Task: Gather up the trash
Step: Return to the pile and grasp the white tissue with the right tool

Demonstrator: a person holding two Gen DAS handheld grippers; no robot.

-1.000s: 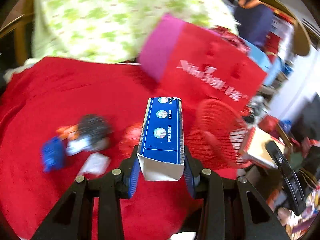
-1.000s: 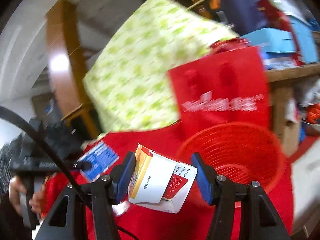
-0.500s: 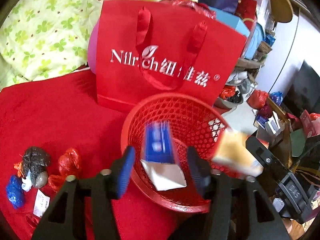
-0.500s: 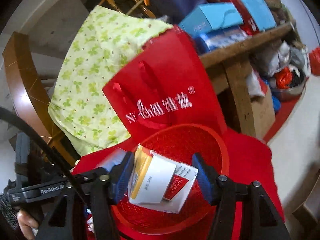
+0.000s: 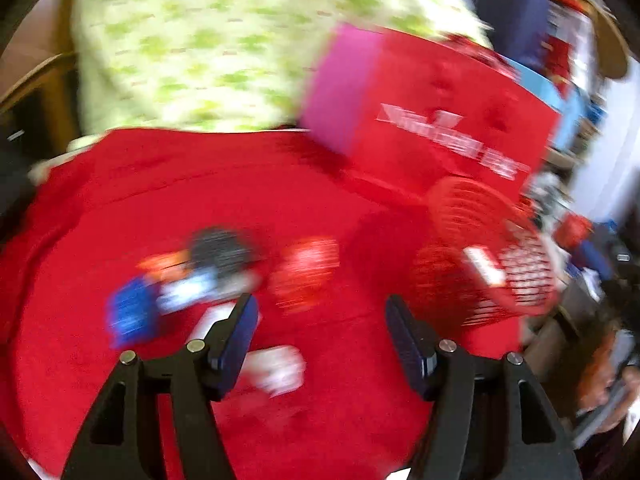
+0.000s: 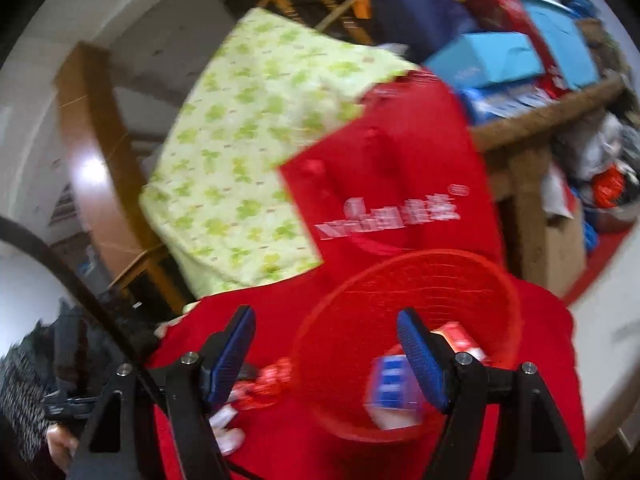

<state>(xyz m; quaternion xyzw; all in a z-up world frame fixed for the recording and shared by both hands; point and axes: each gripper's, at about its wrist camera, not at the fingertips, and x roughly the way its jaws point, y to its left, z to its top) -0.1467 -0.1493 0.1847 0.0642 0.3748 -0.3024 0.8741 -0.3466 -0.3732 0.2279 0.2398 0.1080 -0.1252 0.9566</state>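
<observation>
Both of my grippers are letting go, and nothing is between the jaws of either one. My left gripper (image 5: 320, 330) has its jaws apart and opening wider, over the red cloth (image 5: 200, 184). My right gripper (image 6: 326, 340) has its jaws apart and opening too, right at the near rim of the red basket (image 6: 420, 276).

Just past my left jaws lies a white scrap (image 5: 276, 368). A bit farther sit a red wrapper (image 5: 306, 272), a dark crumpled lump (image 5: 220, 246) and a blue wrapper (image 5: 130, 316), close together on the cloth. It is all blurry, so I cannot tell more about them.

Only my right view looks down into the basket. A blue and white box (image 6: 394, 388) and a red and white box (image 6: 460, 340) lie inside it. It also shows a hand (image 6: 60, 446) on the other gripper.

Behind the basket stands a red paper bag (image 6: 392, 184). A green leafy cloth (image 6: 248, 152) hangs behind that.
</observation>
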